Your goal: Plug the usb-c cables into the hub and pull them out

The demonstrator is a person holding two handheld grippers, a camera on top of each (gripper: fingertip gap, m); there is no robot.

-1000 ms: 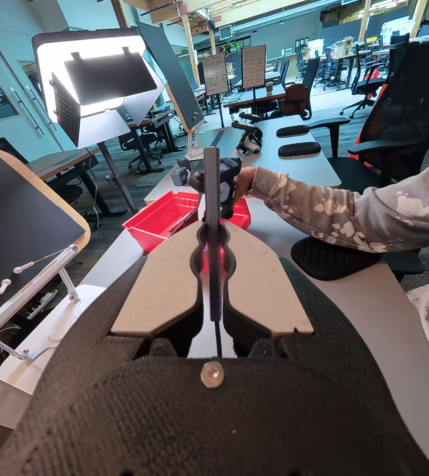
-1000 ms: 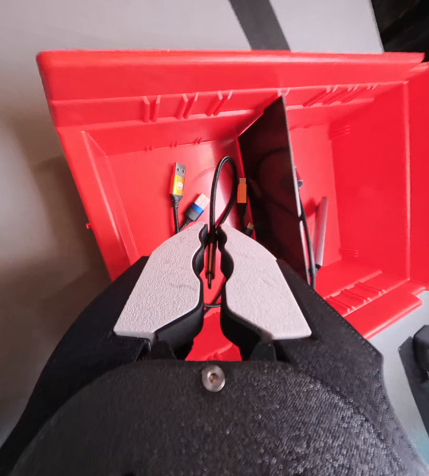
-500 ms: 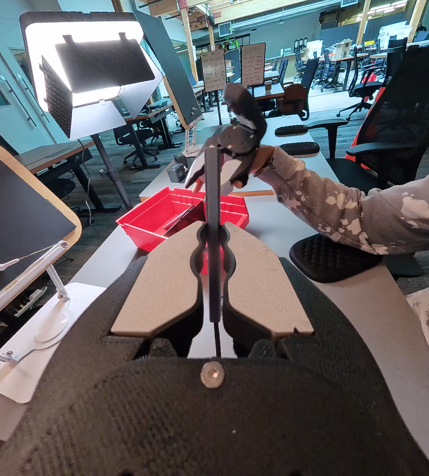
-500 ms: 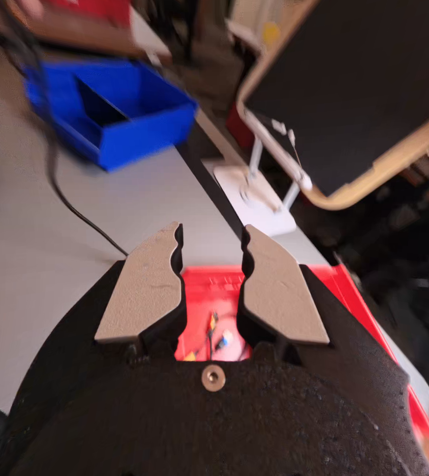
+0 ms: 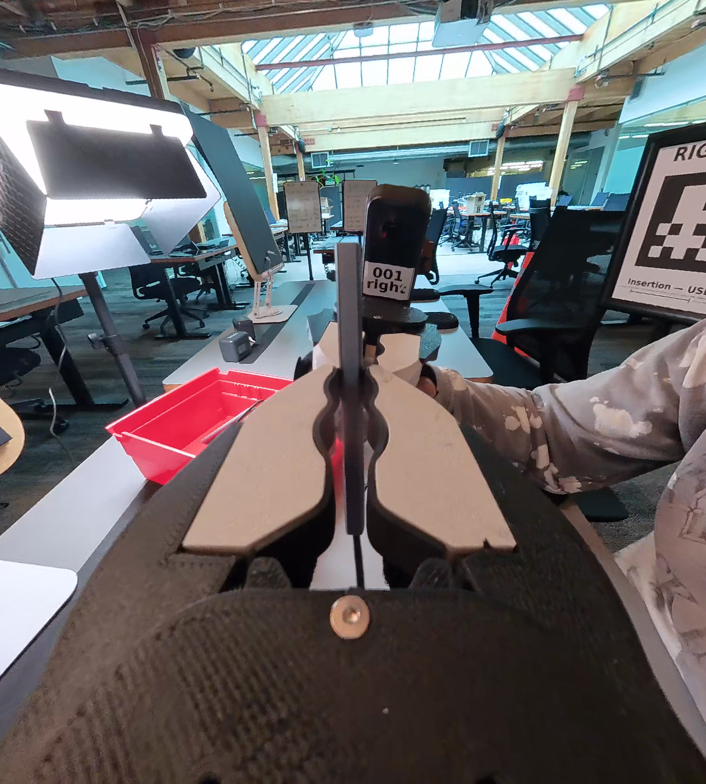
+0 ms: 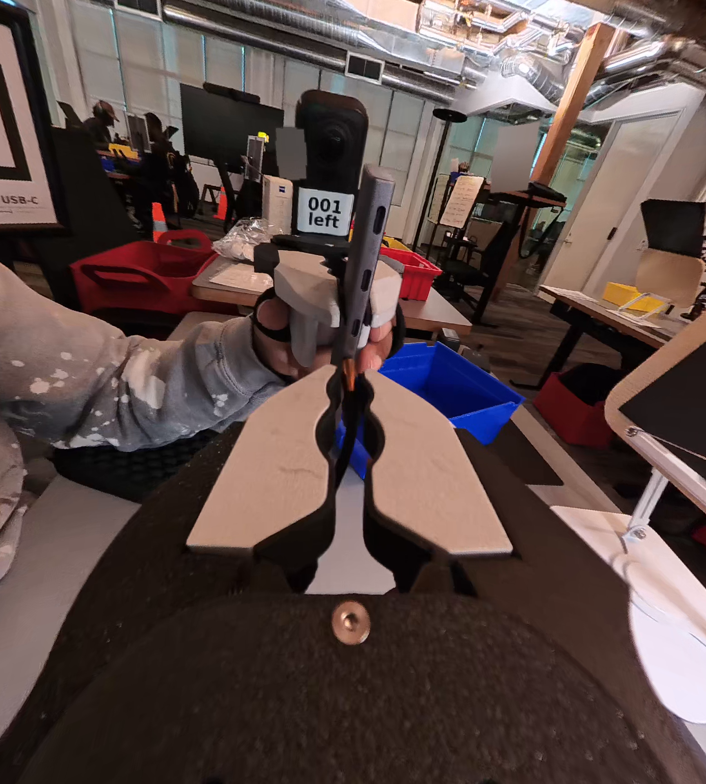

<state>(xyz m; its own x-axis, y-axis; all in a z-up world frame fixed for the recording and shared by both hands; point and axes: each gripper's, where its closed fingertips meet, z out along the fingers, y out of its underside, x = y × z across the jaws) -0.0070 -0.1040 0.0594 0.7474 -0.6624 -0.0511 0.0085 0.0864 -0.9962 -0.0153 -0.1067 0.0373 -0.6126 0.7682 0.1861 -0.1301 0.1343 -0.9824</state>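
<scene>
My left gripper [image 5: 351, 375] is shut on the slim grey hub [image 5: 349, 382] and holds it upright above the table. In the right wrist view the hub [image 6: 366, 254] shows several ports along its edge, clamped in the left gripper [image 6: 351, 292]. My right gripper [image 6: 349, 373] is shut on a black usb-c cable [image 6: 349, 428]. Its orange plug [image 6: 347, 377] sticks out of the fingertips and sits at the hub's lower end; I cannot tell whether it is in a port. In the left wrist view the right gripper [image 5: 368, 356] faces me just behind the hub.
A red bin [image 5: 198, 424] stands on the grey table [image 5: 67, 509] to the left of the hub. A blue bin [image 6: 448, 394] sits behind the grippers in the right wrist view. A white stand base [image 6: 661, 594] with a dark board is at the right. A person's sleeve [image 5: 576, 424] reaches in. My two grippers' fingertips are within a few centimetres of each other.
My right gripper has left the red bin, swung up and now points the orange plug at the hub. Its fingers stood apart half a second ago and are now shut. The left gripper kept the hub.
</scene>
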